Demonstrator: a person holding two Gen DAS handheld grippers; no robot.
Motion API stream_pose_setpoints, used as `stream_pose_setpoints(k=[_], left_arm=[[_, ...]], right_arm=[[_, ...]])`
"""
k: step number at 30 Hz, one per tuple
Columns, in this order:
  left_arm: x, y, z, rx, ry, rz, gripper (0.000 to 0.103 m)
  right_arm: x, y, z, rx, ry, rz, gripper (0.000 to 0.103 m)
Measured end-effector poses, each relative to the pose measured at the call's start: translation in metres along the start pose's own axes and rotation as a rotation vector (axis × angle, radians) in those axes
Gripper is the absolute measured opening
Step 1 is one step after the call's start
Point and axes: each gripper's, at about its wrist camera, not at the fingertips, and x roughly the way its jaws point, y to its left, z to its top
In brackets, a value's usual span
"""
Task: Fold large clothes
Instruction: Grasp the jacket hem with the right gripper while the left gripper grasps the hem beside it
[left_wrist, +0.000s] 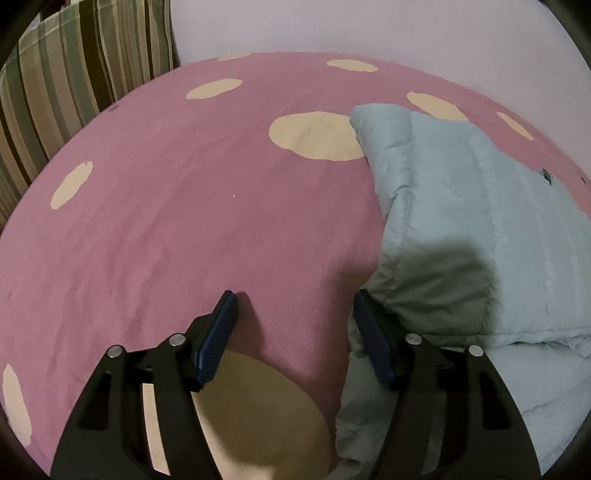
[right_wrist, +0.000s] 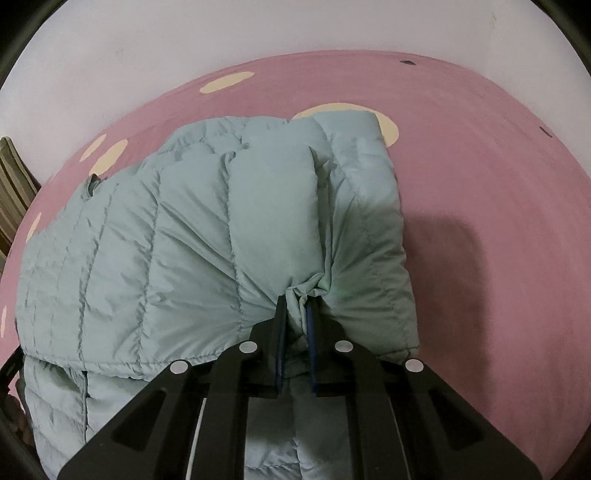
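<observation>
- So there's a pale blue puffer jacket (right_wrist: 192, 236) lying on a bed with a pink bedspread (left_wrist: 155, 221) that has cream spots all over it.
- The right tool (right_wrist: 295, 314) is clamped tight on a pinch of the jacket's fabric; you can see the cloth bunched up and puckered between the two blue pads (right_wrist: 280, 343), with hardly any gap left.
- From that tool the jacket's quilted body spreads away ahead and off to its left, and a folded-over part hangs just to its right.
- The left tool (left_wrist: 295, 310) is standing well open, with nothing between the pads, just pink bedspread and a cream spot under it.
- Its right finger (left_wrist: 373, 339) sits right up against the jacket's edge, maybe touching it, I honestly can't tell. Its left finger (left_wrist: 218, 332) is over bare bedspread.
- For the left tool the jacket is all off to its right and ahead, with one padded end poking up farther out.
- Striped fabric (left_wrist: 74, 81) stands far out to the left tool's left, against a plain pale wall (left_wrist: 369, 26).
</observation>
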Motion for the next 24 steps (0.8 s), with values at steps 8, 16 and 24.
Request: stream_pose_setpoints(k=[8, 16, 24], left_arm=[[-0.058, 0.003, 0.017, -0.036, -0.148, -0.068, 0.066], [-0.030, -0.060, 0.034, 0.054, -0.084, -0.160, 0.066], [0.017, -0.075, 0.018, 0.087, 0.013, -0.101, 0.068]], right_arm=[[-0.055, 0.001, 0.004, 0.000, -0.122, -0.029, 0.035], [-0.035, 0.065, 0.002, -0.161, -0.091, 0.064, 0.035], [0.006, 0.073, -0.010, -0.200, -0.028, 0.011, 0.034]])
